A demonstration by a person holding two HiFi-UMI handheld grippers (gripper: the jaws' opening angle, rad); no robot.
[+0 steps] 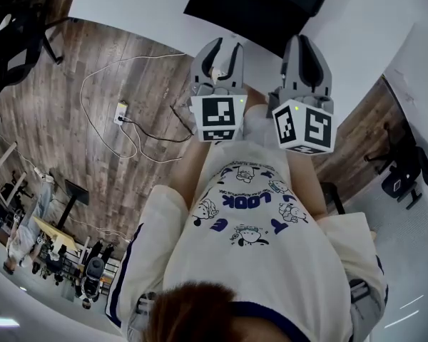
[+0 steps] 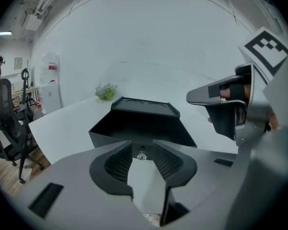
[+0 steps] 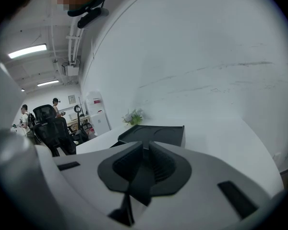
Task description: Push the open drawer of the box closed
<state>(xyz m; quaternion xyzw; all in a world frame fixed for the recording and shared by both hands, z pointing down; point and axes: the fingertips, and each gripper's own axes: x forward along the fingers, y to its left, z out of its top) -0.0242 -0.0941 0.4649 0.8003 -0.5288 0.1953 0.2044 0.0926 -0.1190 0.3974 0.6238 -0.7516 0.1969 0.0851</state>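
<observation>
Even, bright indoor light from ceiling strips [image 3: 29, 51]; strong fisheye bending (dark vignetted corners); soft shadows.

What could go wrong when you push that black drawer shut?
The black box seems to sit loose on the smooth white table, so a push might slide the whole box towards the little plant instead of closing its drawer. The left gripper has its jaws apart with nothing between them, so one jaw could slip over the drawer's front wall rather than push it. The right gripper, jaws shut, looks safer.
</observation>
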